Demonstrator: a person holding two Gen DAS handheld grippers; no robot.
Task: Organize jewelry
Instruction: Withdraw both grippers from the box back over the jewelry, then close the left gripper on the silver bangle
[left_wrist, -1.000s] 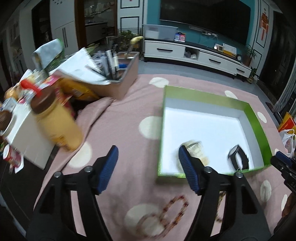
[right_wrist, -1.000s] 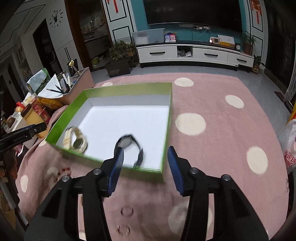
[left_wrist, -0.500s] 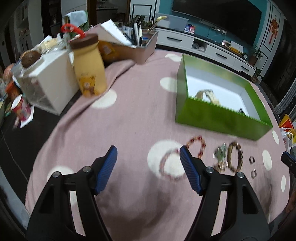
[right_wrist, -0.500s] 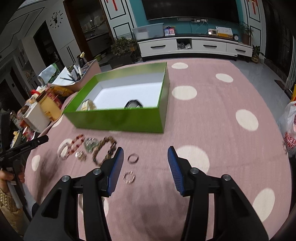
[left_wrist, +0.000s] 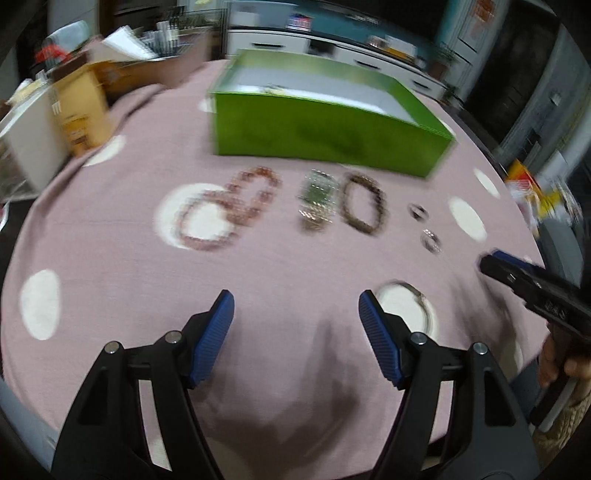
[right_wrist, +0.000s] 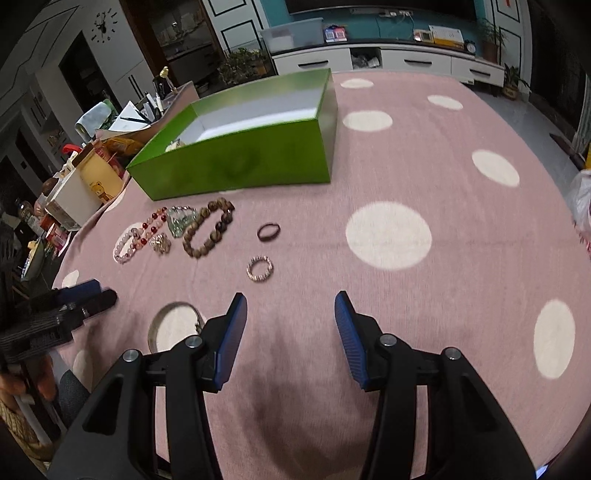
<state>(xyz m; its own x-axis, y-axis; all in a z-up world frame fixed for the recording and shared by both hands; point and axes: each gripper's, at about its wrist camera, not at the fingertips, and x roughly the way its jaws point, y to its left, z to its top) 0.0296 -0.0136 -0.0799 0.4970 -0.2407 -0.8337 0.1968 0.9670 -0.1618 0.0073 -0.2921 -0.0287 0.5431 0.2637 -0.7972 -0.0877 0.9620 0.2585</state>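
Only rightward, sharp beaded bracelet (right_wrist: 208, 232)

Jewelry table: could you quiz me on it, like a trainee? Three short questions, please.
1. True or false: the right gripper holds a bracelet.
2. Which lies nearer the right gripper: A, the small pale beaded ring, or B, the dark ring?
3. Fill in: the brown bead bracelet lies on the cloth in front of the ____ box.

Key: 1 false, nothing is between its fingers; 2 A; 3 green.
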